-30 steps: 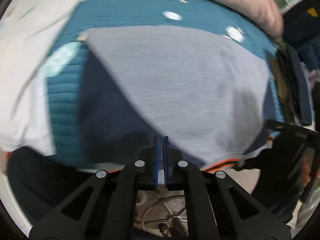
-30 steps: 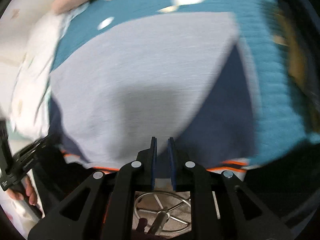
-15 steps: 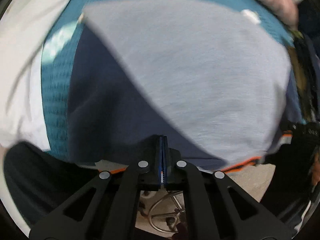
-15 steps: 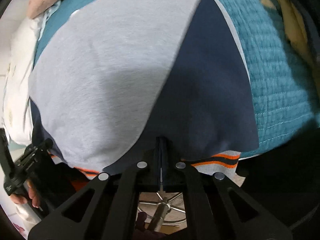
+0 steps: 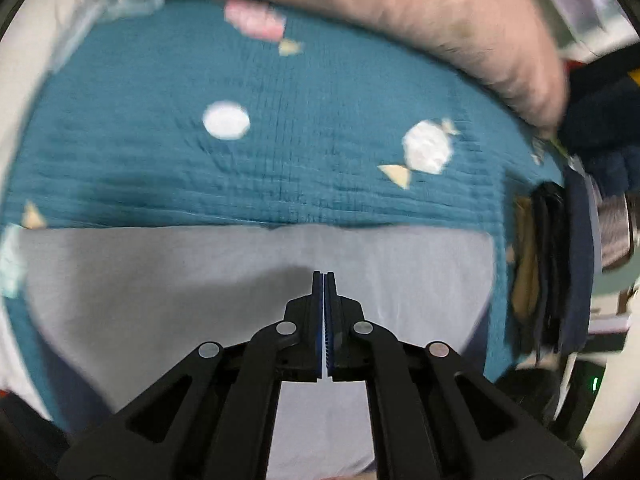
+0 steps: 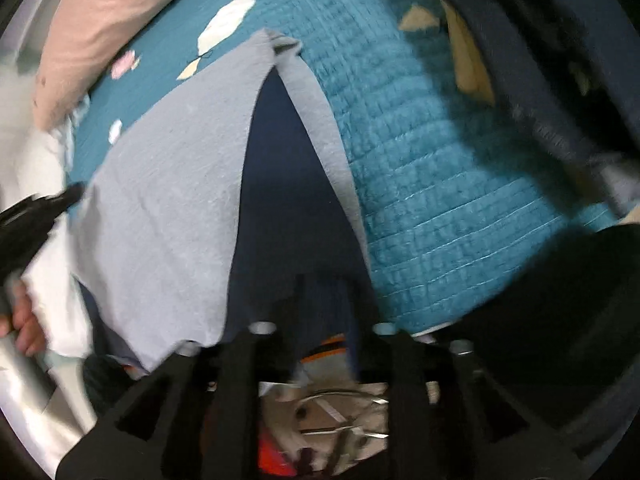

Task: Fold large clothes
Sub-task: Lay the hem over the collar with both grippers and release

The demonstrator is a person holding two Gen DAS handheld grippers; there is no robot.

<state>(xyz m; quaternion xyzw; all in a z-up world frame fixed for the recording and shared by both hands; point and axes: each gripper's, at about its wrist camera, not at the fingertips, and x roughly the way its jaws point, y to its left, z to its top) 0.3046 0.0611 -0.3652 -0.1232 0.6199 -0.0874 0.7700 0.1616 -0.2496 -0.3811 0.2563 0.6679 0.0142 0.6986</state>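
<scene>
Left gripper clamped shut on grey-and-navy garment; right gripper just opening, navy panel between jaws, on teal quilt.

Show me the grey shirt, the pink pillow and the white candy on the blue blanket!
grey shirt [image 5: 160, 280], left wrist view, on its flat grey front.
pink pillow [image 5: 400, 12], left wrist view, on its long middle.
white candy [image 5: 426, 152], left wrist view, on the round white centre.

Dim, motion-blurred, fisheye-warped edges, dark corners
</scene>
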